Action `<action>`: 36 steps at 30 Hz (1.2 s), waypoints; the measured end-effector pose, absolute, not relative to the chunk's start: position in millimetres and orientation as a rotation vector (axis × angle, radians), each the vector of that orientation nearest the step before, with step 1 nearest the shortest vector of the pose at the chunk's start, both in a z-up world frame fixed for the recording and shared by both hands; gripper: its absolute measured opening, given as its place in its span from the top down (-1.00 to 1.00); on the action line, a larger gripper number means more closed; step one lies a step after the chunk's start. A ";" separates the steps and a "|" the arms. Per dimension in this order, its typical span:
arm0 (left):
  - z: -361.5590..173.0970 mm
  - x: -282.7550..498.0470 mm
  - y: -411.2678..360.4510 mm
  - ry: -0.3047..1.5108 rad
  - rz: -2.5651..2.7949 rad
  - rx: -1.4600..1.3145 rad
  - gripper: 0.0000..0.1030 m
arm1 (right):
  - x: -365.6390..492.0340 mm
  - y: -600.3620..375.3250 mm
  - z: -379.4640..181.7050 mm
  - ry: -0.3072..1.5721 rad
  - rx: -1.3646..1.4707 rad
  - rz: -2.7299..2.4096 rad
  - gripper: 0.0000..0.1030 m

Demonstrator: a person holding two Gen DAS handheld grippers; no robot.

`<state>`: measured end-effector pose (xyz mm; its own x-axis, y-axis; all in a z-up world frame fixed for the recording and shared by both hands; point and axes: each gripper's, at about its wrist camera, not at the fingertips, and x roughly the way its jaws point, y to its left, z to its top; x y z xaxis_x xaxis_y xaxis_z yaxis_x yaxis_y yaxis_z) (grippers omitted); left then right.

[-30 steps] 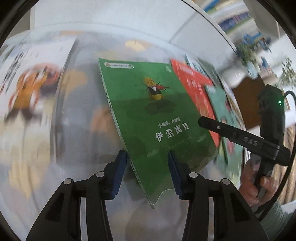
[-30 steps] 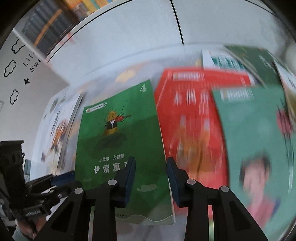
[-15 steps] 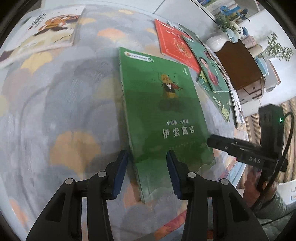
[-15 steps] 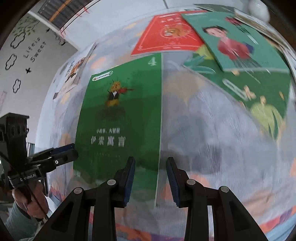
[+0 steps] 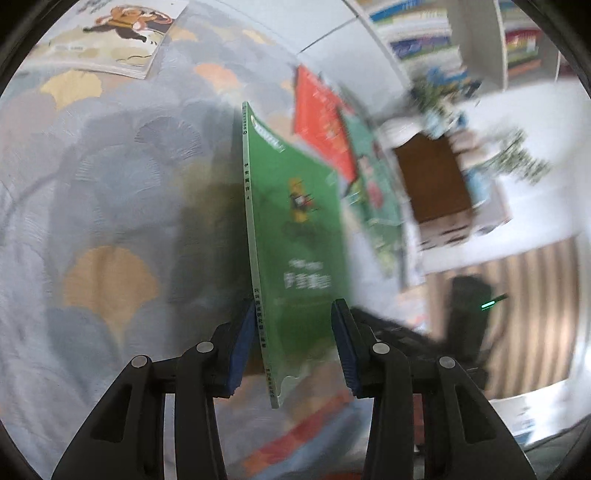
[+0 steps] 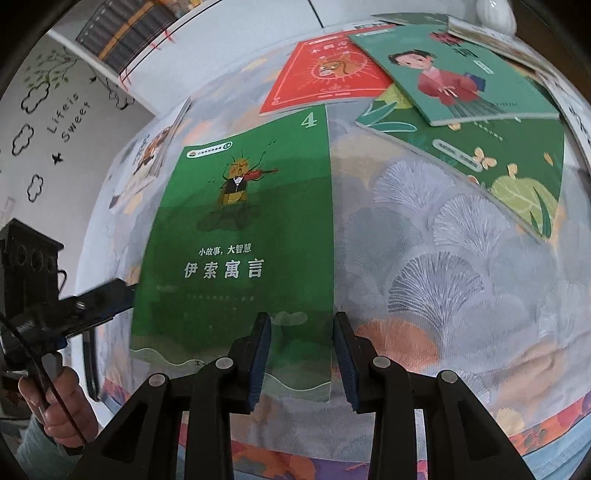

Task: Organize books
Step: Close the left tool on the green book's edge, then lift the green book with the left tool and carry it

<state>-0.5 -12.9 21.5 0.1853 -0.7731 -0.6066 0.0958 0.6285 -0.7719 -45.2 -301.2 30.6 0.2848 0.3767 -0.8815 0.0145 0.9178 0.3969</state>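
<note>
Since a moment ago the green book (image 5: pixel 295 236) has tipped up. It was lying pretty flat, and now from the left side you're looking almost straight down its spine, with a shadow on the cloth beside it.

The left tool (image 5: pixel 292 317) has its pads apart, straddling the spine edge. One pad sits against the spine, and the gap is way wider than the book, so to me it's levering that edge up rather than pinching it. The right tool (image 6: pixel 301 332) also has its pads apart, over the book's near right corner. The cover faces it flat on, so no clamp there either; my guess is it's steadying that side. A hand (image 6: pixel 62 410) is wrapped round the left handle.

The book is near the front edge of the worktop (image 6: pixel 443 258), which has a grey cloth with fan shapes, some orange. Toward the far edge there's a red book (image 6: pixel 325 74), with a teal book (image 6: pixel 461 77) lying on a leafy green one (image 6: pixel 509 177). A white picture book (image 5: pixel 122 37) sits at the far left corner.

Room-wise there are wall stickers (image 6: pixel 70 118), blurry bookshelves (image 5: pixel 417 29) and a brown cabinet (image 5: pixel 432 181).
</note>
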 end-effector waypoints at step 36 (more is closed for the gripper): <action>23.0 17.9 -43.5 1.282 -0.798 -0.937 0.81 | -51.2 -366.3 -4.3 1.279 1.058 0.409 -0.18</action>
<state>17.9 -43.5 23.0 0.1303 -0.8978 -0.4207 -0.0190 0.4220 -0.9064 -51.2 -366.3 -4.3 0.2978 0.7640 -0.5723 0.2898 0.4989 0.8168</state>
